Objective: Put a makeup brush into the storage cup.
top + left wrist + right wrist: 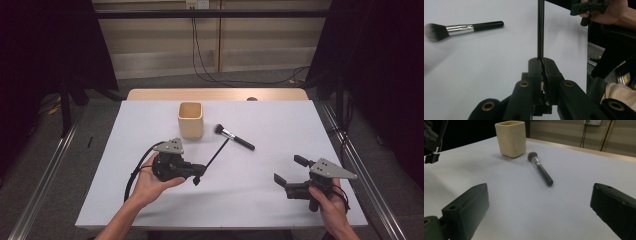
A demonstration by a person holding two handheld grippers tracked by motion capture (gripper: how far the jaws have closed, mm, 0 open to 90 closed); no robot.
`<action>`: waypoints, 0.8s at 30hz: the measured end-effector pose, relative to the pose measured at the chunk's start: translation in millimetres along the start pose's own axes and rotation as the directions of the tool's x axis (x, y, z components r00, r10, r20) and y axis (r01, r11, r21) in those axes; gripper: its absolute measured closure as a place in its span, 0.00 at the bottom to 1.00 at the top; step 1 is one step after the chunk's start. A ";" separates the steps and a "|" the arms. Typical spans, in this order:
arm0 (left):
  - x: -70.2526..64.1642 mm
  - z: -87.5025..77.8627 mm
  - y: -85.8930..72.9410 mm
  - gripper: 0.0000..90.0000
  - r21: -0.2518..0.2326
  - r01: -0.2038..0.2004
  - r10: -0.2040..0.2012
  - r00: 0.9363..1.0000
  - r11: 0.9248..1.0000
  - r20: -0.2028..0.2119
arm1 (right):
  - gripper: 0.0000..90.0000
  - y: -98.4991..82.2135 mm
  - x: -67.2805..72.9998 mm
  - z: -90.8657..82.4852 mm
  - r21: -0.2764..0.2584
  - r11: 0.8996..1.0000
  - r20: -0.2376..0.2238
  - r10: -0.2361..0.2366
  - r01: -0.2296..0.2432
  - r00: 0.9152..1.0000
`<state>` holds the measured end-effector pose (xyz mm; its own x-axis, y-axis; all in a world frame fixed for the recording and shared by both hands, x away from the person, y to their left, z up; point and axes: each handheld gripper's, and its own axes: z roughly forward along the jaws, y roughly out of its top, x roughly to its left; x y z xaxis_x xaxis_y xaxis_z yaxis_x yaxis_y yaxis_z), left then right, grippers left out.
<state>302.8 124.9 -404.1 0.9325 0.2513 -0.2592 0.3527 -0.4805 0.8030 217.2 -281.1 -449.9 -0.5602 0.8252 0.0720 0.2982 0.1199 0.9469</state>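
Gripping one thin black stick (540,27), left hand-held gripper (542,61); right hand-held gripper (290,172) wide; one brush (234,136), one cup (190,120).

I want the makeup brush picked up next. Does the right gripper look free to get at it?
Probably yes. The right gripper stands open and holds nothing, and bare table lies between it and the makeup brush, which lies apart from the cup.

Even overhead light leaves the white table (260,190) bright with soft shadows, dark surroundings at the frame edges, and blurred near jaws at the bottom of both gripper views.
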 end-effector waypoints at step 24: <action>-23.3 19.7 17.4 0.95 0.228 -0.098 0.079 0.992 0.969 0.095 | 0.01 13.1 22.6 18.0 0.051 0.997 -0.152 -0.044 0.052 0.987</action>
<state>288.7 94.1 -394.6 0.9605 0.1320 -0.2451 0.2674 -0.6818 0.6809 222.3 -250.9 -441.5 -0.6835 0.7259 0.0768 0.3074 0.1909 0.9322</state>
